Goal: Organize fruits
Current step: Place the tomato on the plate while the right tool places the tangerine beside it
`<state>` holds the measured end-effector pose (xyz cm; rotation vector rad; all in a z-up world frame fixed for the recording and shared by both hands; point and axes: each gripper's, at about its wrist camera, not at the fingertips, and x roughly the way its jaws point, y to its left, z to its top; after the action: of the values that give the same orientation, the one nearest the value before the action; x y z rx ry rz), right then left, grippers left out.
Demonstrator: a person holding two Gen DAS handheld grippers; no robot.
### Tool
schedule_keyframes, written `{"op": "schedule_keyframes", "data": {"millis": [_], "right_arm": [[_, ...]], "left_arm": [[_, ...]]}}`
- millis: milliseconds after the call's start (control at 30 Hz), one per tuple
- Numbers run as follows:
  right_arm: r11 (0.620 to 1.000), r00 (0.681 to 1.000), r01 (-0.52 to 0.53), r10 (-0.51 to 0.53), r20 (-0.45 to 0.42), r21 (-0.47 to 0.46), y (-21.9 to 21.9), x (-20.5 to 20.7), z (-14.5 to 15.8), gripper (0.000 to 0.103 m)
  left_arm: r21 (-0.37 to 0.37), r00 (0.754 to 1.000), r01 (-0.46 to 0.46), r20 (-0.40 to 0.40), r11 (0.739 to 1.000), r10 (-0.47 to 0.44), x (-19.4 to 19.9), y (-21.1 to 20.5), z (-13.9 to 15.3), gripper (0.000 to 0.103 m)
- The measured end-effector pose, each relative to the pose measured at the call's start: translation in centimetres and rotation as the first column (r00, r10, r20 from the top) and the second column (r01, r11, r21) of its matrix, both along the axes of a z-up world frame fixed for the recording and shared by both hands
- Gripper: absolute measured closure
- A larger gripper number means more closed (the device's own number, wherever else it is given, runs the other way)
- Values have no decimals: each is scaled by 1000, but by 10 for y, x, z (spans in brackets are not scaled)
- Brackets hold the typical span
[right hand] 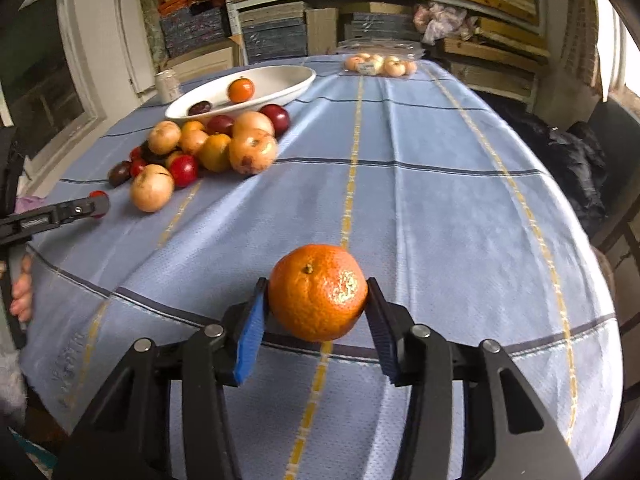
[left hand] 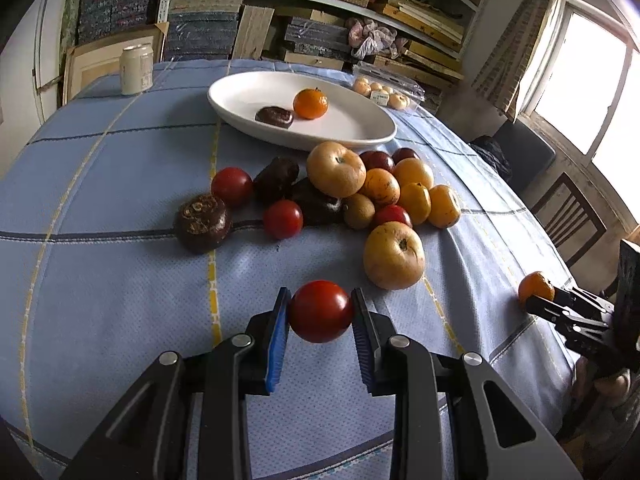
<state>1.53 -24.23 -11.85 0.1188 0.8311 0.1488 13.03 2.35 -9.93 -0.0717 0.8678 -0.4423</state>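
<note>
dark fruit (right hand: pixel 149 157) buried in the pile, hand (right hand: pixel 22 288) cut off by the edge

Stacked shelves (left hand: pixel 320 12), bright window (left hand: pixel 592 80)

We record a pale blue tablecloth (right hand: pixel 440 208) crossed by yellow and dark blue lines. The oval dish (left hand: pixel 248 92) is white and carries one orange mandarin (left hand: pixel 310 103) and a dark brown piece (left hand: pixel 274 116). The heaped fruit (left hand: pixel 380 188) shows red, orange, yellow-tan and brown. The left tool (left hand: pixel 320 314), black with blue pads, shows a red tomato (left hand: pixel 320 311); the right tool (right hand: pixel 318 300) an orange mandarin (right hand: pixel 318 298).
</note>
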Motion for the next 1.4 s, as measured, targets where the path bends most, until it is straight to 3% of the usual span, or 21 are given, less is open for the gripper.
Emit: {"op": "schedule_keyframes", "data": {"millis": [100, 233, 367, 467, 533, 700, 967, 1033, 1067, 1100, 1333, 1400], "right_arm": [[999, 997, -27, 23, 78, 40, 1, 15, 37, 56], [995, 968, -48, 25, 248, 87, 6, 55, 106, 56], [987, 951, -40, -11, 310, 158, 16, 117, 136, 56], [986, 959, -13, -35, 280, 167, 30, 166, 123, 56], [984, 980, -19, -17, 200, 178, 43, 204, 97, 56], [990, 997, -33, 22, 79, 139, 64, 249, 49, 56], [995, 998, -48, 45, 35, 85, 76, 259, 23, 56], [994, 999, -29, 24, 48, 103, 70, 257, 24, 50], [993, 998, -17, 10, 61, 120, 64, 255, 28, 46], [991, 997, -9, -1, 77, 136, 60, 254, 32, 41], [968, 968, 0, -63, 245, 249, 23, 205, 81, 39], [966, 953, -6, -72, 294, 257, 17, 184, 91, 32]], "left_arm": [[30, 999, -11, 32, 999, 10, 11, 0, 14, 73], [33, 989, -62, 140, 998, 57, 41, -1, 62, 73], [47, 963, -121, 247, 992, 106, 79, -19, 101, 73], [61, 959, -153, 250, 986, 134, 116, -35, 100, 73], [70, 962, -179, 221, 981, 160, 142, -39, 86, 73], [84, 972, -209, 125, 974, 198, 188, -29, 55, 73], [98, 976, -218, 46, 971, 215, 217, -21, 20, 72], [81, 971, -239, 41, 968, 236, 217, -17, 19, 56], [68, 968, -248, 42, 966, 246, 216, -14, 19, 40], [42, 966, -253, 54, 966, 251, 214, -10, 22, 36], [-8, 950, -288, 121, 958, 286, 182, 11, 61, 33], [-4, 933, -314, 181, 949, 310, 158, 20, 73, 25]]}}
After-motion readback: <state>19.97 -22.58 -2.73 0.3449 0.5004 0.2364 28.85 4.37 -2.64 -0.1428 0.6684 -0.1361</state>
